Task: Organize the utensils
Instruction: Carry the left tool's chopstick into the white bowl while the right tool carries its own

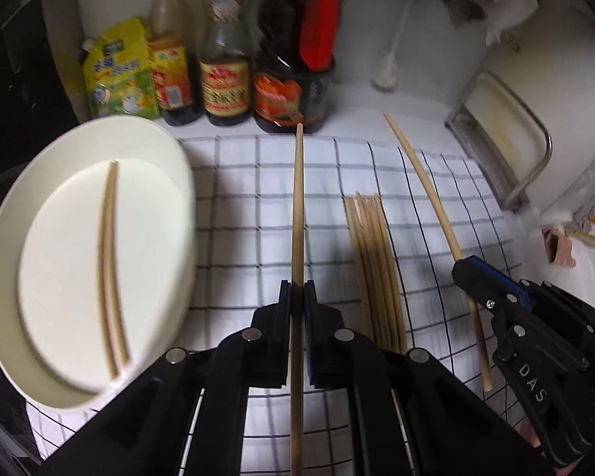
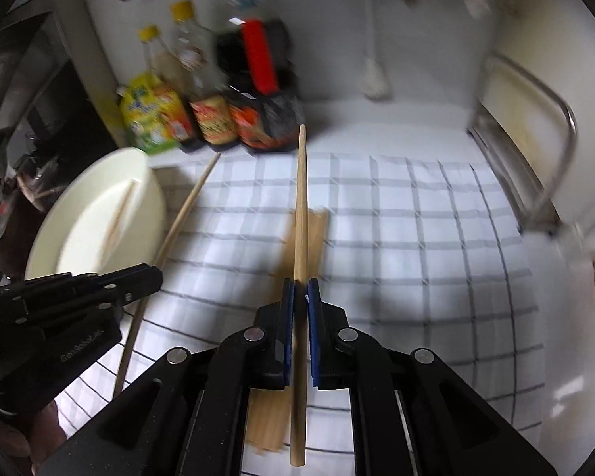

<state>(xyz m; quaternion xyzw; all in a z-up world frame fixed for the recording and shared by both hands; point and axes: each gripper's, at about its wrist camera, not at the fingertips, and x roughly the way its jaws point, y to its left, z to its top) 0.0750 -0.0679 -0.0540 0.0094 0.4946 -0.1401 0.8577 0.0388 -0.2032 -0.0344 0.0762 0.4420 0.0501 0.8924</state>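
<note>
My left gripper (image 1: 296, 289) is shut on one wooden chopstick (image 1: 297, 206), held lengthwise above the checked cloth (image 1: 242, 198). My right gripper (image 2: 300, 287) is shut on another chopstick (image 2: 300, 206), also lifted off the cloth (image 2: 416, 218). In the left wrist view the right gripper (image 1: 462, 265) shows at right with its chopstick (image 1: 420, 174). In the right wrist view the left gripper (image 2: 154, 273) shows at left with its chopstick (image 2: 186, 206). A bundle of several chopsticks (image 1: 373, 261) lies on the cloth; it is partly hidden in the right wrist view (image 2: 317, 226). A white plate (image 1: 170, 166) at left holds a pair of chopsticks (image 1: 109, 261).
Sauce bottles (image 1: 226, 79) and a yellow pouch (image 1: 117, 75) stand at the back of the counter. A metal rack (image 1: 507, 139) holding a board leans at the right. A white brush (image 1: 388, 67) hangs against the back wall. A hand (image 2: 39, 432) shows at the lower left.
</note>
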